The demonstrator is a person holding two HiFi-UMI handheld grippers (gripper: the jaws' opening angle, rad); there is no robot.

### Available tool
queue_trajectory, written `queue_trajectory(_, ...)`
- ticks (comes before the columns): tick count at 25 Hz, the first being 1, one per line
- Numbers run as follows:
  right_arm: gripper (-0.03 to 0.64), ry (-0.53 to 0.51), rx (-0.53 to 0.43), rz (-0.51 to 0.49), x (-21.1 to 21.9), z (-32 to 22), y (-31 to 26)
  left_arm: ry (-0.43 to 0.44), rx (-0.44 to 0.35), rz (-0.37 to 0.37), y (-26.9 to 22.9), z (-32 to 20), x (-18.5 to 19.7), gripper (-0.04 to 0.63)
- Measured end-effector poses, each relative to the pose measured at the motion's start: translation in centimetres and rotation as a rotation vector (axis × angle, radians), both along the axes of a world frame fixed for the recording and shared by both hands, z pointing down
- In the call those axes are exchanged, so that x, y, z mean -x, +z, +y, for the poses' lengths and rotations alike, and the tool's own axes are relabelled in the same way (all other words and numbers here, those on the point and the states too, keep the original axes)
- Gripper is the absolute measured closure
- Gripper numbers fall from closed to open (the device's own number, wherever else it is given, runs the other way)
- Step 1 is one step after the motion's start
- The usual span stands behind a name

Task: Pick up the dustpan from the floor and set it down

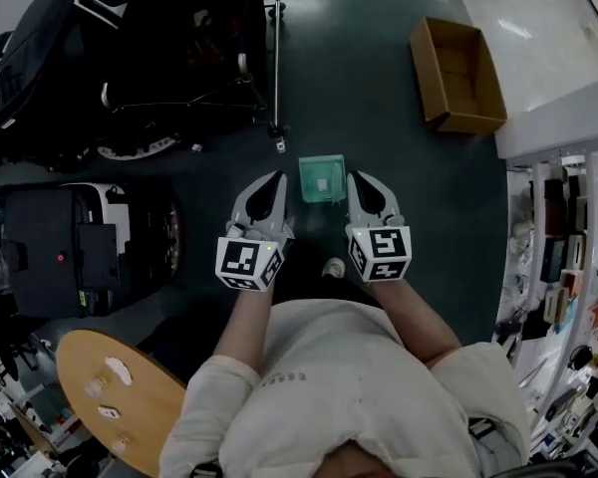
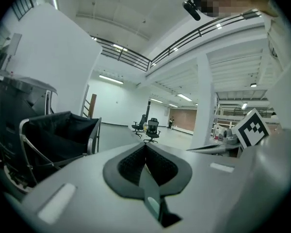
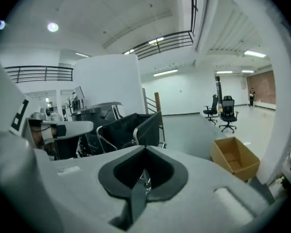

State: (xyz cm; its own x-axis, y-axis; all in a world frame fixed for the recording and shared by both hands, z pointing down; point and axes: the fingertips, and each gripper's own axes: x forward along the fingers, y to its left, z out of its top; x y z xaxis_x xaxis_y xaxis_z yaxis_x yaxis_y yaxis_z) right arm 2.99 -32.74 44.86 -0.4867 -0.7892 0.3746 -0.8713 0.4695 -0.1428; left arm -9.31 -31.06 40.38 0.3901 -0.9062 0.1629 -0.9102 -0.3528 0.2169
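Note:
The dustpan [image 1: 323,178], a small green see-through pan, lies on the dark floor. In the head view it shows between my two grippers, which are held side by side in front of the person's chest, well above the floor. My left gripper [image 1: 277,179] is shut with nothing in it; in the left gripper view its jaws [image 2: 145,148] meet at the tips. My right gripper [image 1: 356,178] is also shut and empty, its jaws [image 3: 145,151] closed together in the right gripper view. Neither gripper view shows the dustpan.
An open cardboard box [image 1: 458,76] sits on the floor at the far right, also seen in the right gripper view [image 3: 235,158]. A black folding cart [image 1: 179,58] stands far left. A round wooden table [image 1: 120,386] is near left. Shelves [image 1: 568,257] line the right side.

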Motion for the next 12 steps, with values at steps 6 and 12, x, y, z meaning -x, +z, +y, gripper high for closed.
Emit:
queue_trajectory(6, 0.624, -0.021, -0.078, -0.015, -3.0, 3.5, -4.2, -0.008, -0.075, -0.035, -3.8, 4.5, -0.5, 0.577)
queue_trajectory(12, 0.624, -0.088, -0.092, 0.024, -4.8, 9.4, -5.6, 0.059, -0.097, -0.05, -5.2, 10.9, -2.8, 0.577)
